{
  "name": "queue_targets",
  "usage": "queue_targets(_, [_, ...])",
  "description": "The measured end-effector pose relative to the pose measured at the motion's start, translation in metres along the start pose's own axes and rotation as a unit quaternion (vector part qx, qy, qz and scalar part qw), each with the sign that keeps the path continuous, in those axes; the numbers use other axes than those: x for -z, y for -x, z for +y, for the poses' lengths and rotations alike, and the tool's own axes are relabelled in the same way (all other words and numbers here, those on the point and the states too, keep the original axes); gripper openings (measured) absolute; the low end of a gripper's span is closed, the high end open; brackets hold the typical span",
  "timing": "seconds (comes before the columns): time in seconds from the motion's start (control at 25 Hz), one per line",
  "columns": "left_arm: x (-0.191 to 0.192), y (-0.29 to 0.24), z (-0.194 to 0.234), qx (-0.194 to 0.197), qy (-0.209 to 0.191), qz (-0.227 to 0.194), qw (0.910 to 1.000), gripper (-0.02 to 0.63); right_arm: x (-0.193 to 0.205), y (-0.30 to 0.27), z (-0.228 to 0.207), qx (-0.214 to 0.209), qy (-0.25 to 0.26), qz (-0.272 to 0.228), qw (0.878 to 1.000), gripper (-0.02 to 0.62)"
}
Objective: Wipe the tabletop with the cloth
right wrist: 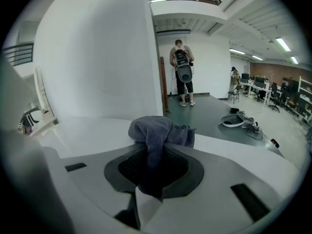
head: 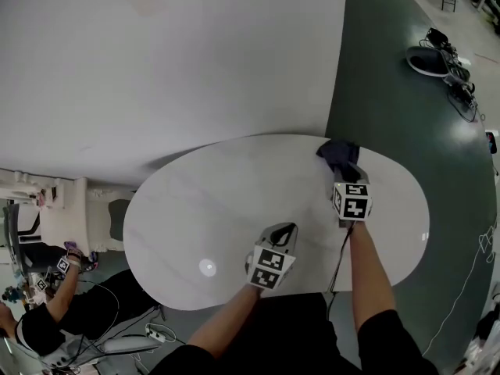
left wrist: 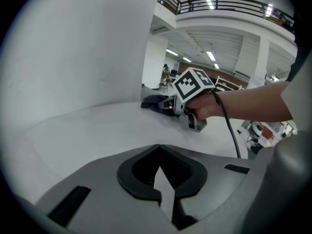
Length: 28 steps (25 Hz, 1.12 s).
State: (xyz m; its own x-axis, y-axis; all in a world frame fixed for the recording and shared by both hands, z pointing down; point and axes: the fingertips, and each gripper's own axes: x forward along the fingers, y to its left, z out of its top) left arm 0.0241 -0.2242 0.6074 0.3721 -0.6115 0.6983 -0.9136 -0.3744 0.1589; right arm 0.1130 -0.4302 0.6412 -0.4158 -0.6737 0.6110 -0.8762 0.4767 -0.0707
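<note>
At far edge of the table (head: 195, 201) your right gripper (head: 342, 172) pinches the cloth (head: 340, 153); left gripper (head: 283, 231) closed, empty, mid-table. Wiping step, I'd say; next drag cloth toward near edge.

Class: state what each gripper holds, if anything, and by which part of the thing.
The right gripper pinches the cloth by a hanging fold, with the rest bunched just ahead of it. The left gripper is shut on nothing.

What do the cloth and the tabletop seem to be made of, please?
The cloth: seemingly terry or microfibre fabric, grey-blue, matte; its nubby surface and soft folds show this. The tabletop: perhaps laminate or polished stone; white, smooth, glossy, with a bright light reflected on it.
</note>
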Motion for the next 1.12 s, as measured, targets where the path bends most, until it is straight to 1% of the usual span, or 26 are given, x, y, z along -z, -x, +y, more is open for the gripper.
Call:
queue_targets(0.16, [-0.003,-0.001,-0.01,0.021,-0.01,-0.005,0.9997,0.006,0.017,0.013,-0.03,0.034,0.006,0.037,0.999,0.061])
queue_targets(0.32, [0.003,-0.003,-0.022,0.039,-0.023,0.002,0.999,0.006,0.031,0.03,-0.055,0.047,-0.004,0.056,0.997,0.061])
queue_targets(0.56, [-0.006,-0.01,-0.04,0.066,-0.042,-0.001,0.997,0.006,0.049,0.057,-0.098,0.079,-0.031,0.081,0.993,0.061])
queue_targets(0.88, [-0.011,-0.02,-0.078,0.101,-0.076,0.003,0.992,0.006,0.079,0.101,-0.159,0.127,-0.064,0.086,0.986,0.061])
queue_targets(1.12, [-0.01,-0.025,-0.099,0.122,-0.097,0.01,0.9877,0.006,0.097,0.128,-0.189,0.156,-0.086,0.087,0.98,0.061])
